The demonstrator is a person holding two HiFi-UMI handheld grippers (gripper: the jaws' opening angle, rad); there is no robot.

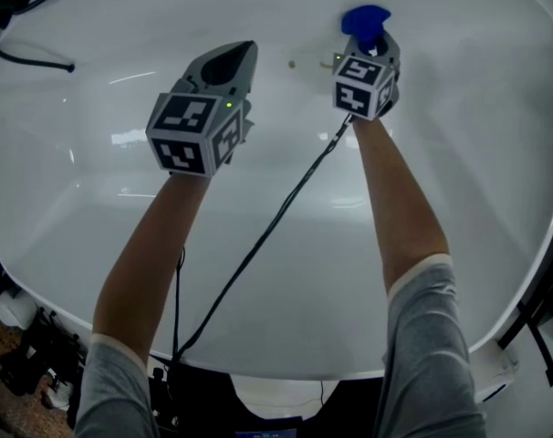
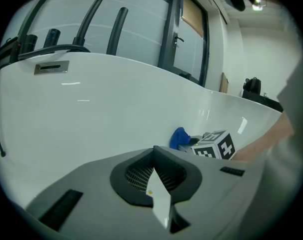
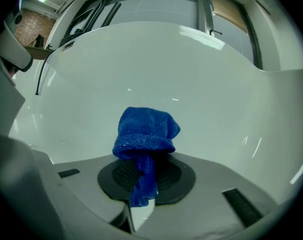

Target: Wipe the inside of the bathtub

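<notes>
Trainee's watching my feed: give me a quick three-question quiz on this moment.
1. True or false: the left hand-held gripper is clamped on the blue cloth.
2. What does the right hand-held gripper grip? A sponge; B blue cloth; C brush.
3. Fill in: both arms reach inside the white ____.
Key: 1 false, its jaws are shut on nothing; 2 B; 3 bathtub.

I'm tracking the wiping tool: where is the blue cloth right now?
The blue cloth is clamped in the right gripper, at the upper right of the head view, inside the white bathtub.
</notes>
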